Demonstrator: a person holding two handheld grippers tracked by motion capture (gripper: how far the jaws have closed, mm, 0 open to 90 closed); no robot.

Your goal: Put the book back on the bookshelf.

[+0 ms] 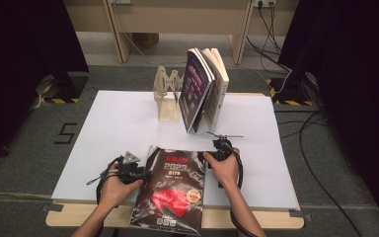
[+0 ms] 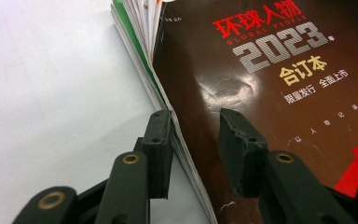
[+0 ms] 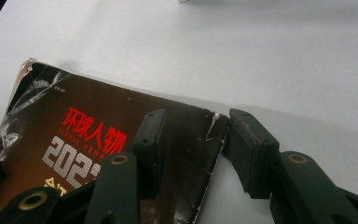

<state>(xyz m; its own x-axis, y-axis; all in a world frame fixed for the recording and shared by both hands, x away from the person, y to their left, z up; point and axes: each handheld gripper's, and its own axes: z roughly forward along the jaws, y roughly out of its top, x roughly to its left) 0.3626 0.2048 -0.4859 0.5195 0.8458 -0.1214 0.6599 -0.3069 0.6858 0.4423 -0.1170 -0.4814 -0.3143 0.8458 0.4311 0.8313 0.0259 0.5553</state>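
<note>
- From the high view we see the dark magazine [image 1: 172, 190] lying flat on the white table sheet [image 1: 113, 123], its near end over the table's front edge. The left gripper [image 1: 137, 170] sits at the magazine's left edge and the right gripper [image 1: 216, 150] at its upper right corner, one on each side.
- Beyond the right gripper, well apart from it, upright books [image 1: 205, 89] lean against a wooden rack [image 1: 168, 96].
- In the left gripper view, we look along the left gripper [image 2: 196, 135] with its jaws partly open. One jaw stands just outside the magazine [image 2: 261, 93] against its page edges, the other above the glossy cover. We cannot tell whether the pads press on it; it looks loose rather than clamped.
- In the right gripper view, the right gripper [image 3: 193, 140] stands fairly wide open, straddling the worn corner of the magazine [image 3: 98, 140]. One jaw is over the cover, the other just off the edge above the white sheet [image 3: 261, 56], with a gap showing beside the corner.
</note>
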